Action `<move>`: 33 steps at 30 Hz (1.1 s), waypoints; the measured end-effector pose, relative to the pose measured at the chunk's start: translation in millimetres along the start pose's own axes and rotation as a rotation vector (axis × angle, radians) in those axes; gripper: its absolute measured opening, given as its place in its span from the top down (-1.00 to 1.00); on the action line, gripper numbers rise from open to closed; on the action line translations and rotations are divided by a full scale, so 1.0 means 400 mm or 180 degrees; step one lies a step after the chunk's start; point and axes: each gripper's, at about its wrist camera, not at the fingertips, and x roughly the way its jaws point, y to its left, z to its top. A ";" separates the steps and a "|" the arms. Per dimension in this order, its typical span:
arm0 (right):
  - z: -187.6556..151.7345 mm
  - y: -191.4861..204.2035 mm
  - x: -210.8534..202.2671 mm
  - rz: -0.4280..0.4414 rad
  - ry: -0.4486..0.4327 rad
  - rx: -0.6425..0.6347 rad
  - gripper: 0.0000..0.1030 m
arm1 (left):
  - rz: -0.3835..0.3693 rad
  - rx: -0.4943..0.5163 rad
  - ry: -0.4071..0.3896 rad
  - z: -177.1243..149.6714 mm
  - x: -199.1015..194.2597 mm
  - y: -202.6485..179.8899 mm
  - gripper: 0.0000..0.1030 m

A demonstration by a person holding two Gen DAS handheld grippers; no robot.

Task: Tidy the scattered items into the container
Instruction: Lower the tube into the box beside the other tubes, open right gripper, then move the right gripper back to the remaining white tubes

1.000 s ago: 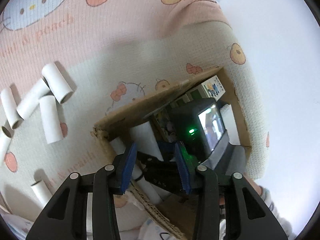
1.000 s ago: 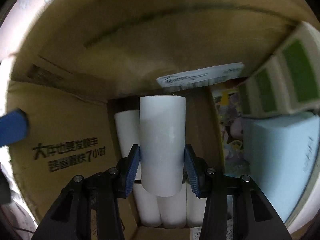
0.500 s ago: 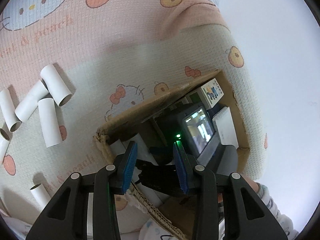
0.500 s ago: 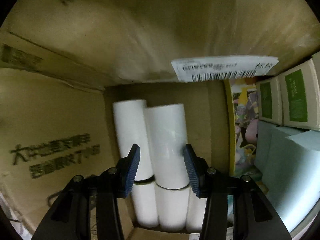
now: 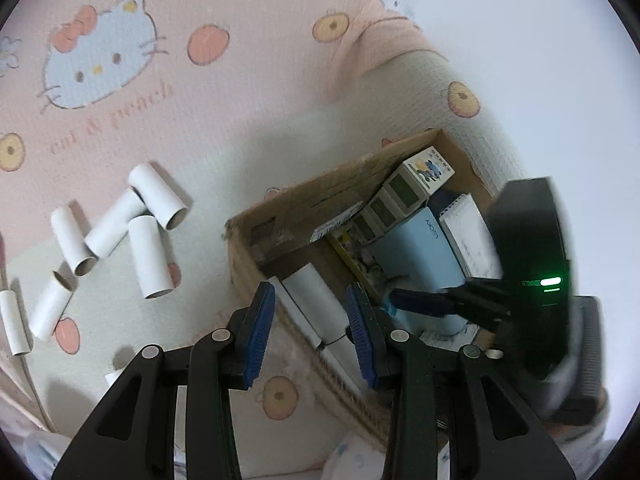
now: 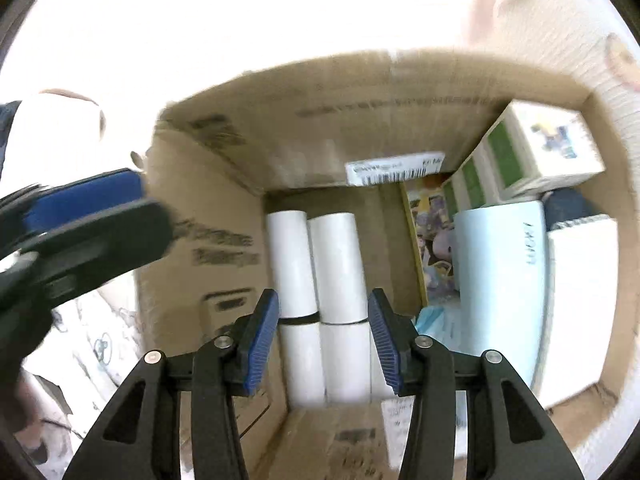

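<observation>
An open cardboard box point(image 5: 280, 216) stands on the patterned mat; it also shows in the right wrist view point(image 6: 280, 128). Several white paper tubes point(image 6: 338, 264) lie side by side on its floor. Several more white tubes point(image 5: 150, 252) lie scattered on the mat left of the box. My left gripper point(image 5: 310, 324) is open and empty, above the box's near left wall. My right gripper point(image 6: 322, 338) is open and empty, above the tubes in the box. In the left wrist view it point(image 5: 416, 304) reaches in from the right.
The box's right half holds a light blue case point(image 6: 500, 280), small green and white cartons point(image 6: 516, 152), a white notebook point(image 5: 468, 236) and a picture card point(image 6: 434, 248). The pink and cream mat point(image 5: 120, 92) meets a white wall point(image 5: 540, 60) at the right.
My right gripper let go of the white tube it held; the tube now lies in the box. The right gripper has opened and drawn back up and out. My left gripper has lifted.
</observation>
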 end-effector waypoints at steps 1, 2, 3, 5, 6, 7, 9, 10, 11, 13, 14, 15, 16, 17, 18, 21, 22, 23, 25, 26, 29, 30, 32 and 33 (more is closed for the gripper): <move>-0.008 0.010 -0.017 0.0006 -0.0054 -0.0014 0.11 | -0.0052 -0.0020 -0.0068 -0.019 -0.014 0.002 0.22; 0.001 -0.012 -0.037 0.0002 -0.0104 -0.0026 0.06 | -0.0110 -0.0039 -0.0142 -0.033 -0.026 0.004 0.22; -0.003 0.002 -0.053 -0.0013 -0.0174 -0.0042 0.04 | -0.0186 -0.0056 -0.0262 -0.051 -0.044 0.010 0.22; -0.027 0.032 -0.080 -0.0075 -0.0340 -0.0075 0.01 | -0.0272 -0.0054 -0.0629 -0.099 -0.089 0.019 0.22; -0.041 0.043 -0.104 -0.0129 -0.0493 -0.0095 0.01 | -0.0259 -0.0032 -0.0775 -0.117 -0.103 0.021 0.22; -0.069 0.043 -0.112 -0.0136 -0.0616 -0.0117 0.01 | -0.0201 -0.0007 -0.0897 -0.137 -0.114 0.022 0.22; -0.103 0.063 -0.139 -0.0105 -0.0872 -0.0141 0.01 | -0.0017 0.0069 -0.1107 -0.193 -0.136 0.026 0.22; -0.117 0.069 -0.149 -0.0105 -0.0954 -0.0122 0.01 | 0.0020 0.0068 -0.1163 -0.212 -0.143 0.031 0.22; -0.132 0.081 -0.156 -0.0154 -0.1000 -0.0129 -0.01 | 0.0060 0.0027 -0.1178 -0.238 -0.150 0.046 0.22; -0.176 0.103 -0.156 -0.0219 -0.1107 -0.0137 -0.03 | 0.0000 -0.0054 -0.1133 -0.273 -0.154 0.070 0.22; -0.191 0.107 -0.152 -0.0173 -0.1133 -0.0126 -0.04 | -0.0095 -0.0108 -0.1071 -0.297 -0.157 0.089 0.22; -0.205 0.112 -0.152 -0.0110 -0.1138 -0.0114 -0.04 | -0.0144 -0.0156 -0.1058 -0.313 -0.161 0.102 0.22; -0.224 0.117 -0.153 -0.0018 -0.1145 -0.0081 -0.05 | -0.0174 -0.0188 -0.1068 -0.327 -0.166 0.112 0.22; -0.241 0.122 -0.160 0.0041 -0.1155 -0.0040 -0.07 | -0.0209 -0.0241 -0.1081 -0.348 -0.174 0.127 0.22; -0.262 0.128 -0.165 0.0070 -0.1173 0.0016 -0.07 | -0.0225 -0.0263 -0.1099 -0.361 -0.180 0.136 0.22; -0.311 0.148 -0.184 0.0040 -0.1275 0.0119 -0.11 | -0.0313 -0.0260 -0.1118 -0.400 -0.201 0.161 0.22; -0.323 0.152 -0.186 0.0051 -0.1293 0.0144 -0.12 | -0.0318 -0.0249 -0.1111 -0.407 -0.203 0.165 0.22; -0.332 0.157 -0.185 0.0067 -0.1306 0.0175 -0.13 | -0.0330 -0.0232 -0.1099 -0.422 -0.208 0.171 0.22; -0.354 0.165 -0.190 0.0093 -0.1323 0.0285 -0.14 | -0.0338 -0.0209 -0.1103 -0.450 -0.215 0.183 0.22; -0.364 0.169 -0.197 0.0091 -0.1350 0.0330 -0.14 | -0.0307 -0.0207 -0.1120 -0.471 -0.221 0.190 0.22; -0.396 0.182 -0.211 0.0033 -0.1462 0.0424 -0.18 | -0.0207 -0.0218 -0.1141 -0.502 -0.234 0.202 0.19; -0.401 0.185 -0.211 0.0003 -0.1479 0.0455 -0.19 | -0.0166 -0.0217 -0.1142 -0.510 -0.236 0.205 0.15; -0.414 0.197 -0.206 0.0001 -0.1521 0.0499 -0.21 | -0.0047 -0.0207 -0.1099 -0.520 -0.232 0.214 0.07; -0.418 0.205 -0.200 0.0061 -0.1538 0.0474 -0.22 | 0.0026 -0.0206 -0.1064 -0.522 -0.225 0.221 0.02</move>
